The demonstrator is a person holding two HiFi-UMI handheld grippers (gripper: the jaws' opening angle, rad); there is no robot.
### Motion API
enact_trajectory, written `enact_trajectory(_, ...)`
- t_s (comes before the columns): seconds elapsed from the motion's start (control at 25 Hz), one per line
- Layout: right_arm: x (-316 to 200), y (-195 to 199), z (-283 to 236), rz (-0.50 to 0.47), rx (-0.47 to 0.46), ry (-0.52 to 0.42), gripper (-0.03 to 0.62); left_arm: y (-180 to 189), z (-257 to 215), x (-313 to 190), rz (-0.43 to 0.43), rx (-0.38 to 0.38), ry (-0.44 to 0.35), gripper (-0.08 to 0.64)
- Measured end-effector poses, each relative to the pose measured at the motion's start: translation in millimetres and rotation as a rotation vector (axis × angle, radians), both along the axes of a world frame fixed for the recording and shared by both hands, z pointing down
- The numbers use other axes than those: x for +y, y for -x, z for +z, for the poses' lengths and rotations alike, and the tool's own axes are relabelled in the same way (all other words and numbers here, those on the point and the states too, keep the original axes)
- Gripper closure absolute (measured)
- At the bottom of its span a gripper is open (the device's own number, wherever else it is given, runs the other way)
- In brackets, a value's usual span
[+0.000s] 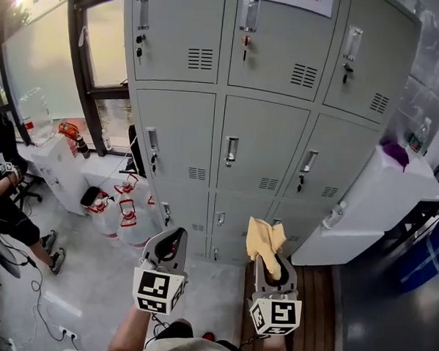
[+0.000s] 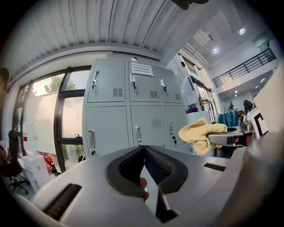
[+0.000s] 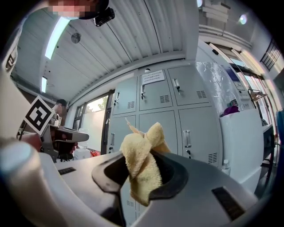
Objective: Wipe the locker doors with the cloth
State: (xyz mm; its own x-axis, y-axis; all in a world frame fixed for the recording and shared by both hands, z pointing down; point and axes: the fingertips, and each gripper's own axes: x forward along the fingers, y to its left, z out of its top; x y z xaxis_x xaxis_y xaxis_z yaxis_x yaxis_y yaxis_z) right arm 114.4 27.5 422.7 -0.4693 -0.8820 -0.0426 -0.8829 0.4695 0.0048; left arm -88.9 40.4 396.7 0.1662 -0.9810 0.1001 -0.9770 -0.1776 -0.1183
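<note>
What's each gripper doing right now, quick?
Left gripper: closed, nothing in it.
Right gripper: closed on the yellow cloth.

Nine locker doors [image 1: 262, 140]; one cloth [image 1: 264, 238]; two: left gripper [image 1: 173, 242], right gripper [image 1: 273, 268].

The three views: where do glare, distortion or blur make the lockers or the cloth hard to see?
Head view: the window glares at upper left; the lockers are evenly lit, edges bowed. Left gripper view: strong fisheye, black corners, lockers sharp beyond the shut left gripper. Right gripper view: same fisheye; the cloth in the right gripper is sharp.
</note>
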Motion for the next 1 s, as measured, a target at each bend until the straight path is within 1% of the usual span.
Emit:
enact_trajectory(0.12,-17,1,-1,-0.014,-0.009,-0.008,0.472,-1,-2,-16,-0.004,-0.015,-0.004,0.537)
enact_trajectory(0.28,-47,0,-3,-0.004,-0.028,-0.003,0.472,-3,-3,-44,0.0,-0.015,0.0,0.537)
enact_trajectory(0.56,-113,15,-15,0.004,-0.035,-0.025,0.472,7,-7,-112,0.022,-0.017,0.004,0.537)
enact_trajectory(0.84,-170,47,-59,-0.017,-0.033,-0.112,0.472,26,-17,-166,0.041,0.002,0.003,0.537)
enact_trajectory(1.0,-190,71,-92,-0.046,-0.046,-0.194,0.472,37,-14,-187,0.041,0.008,0.015,0.537)
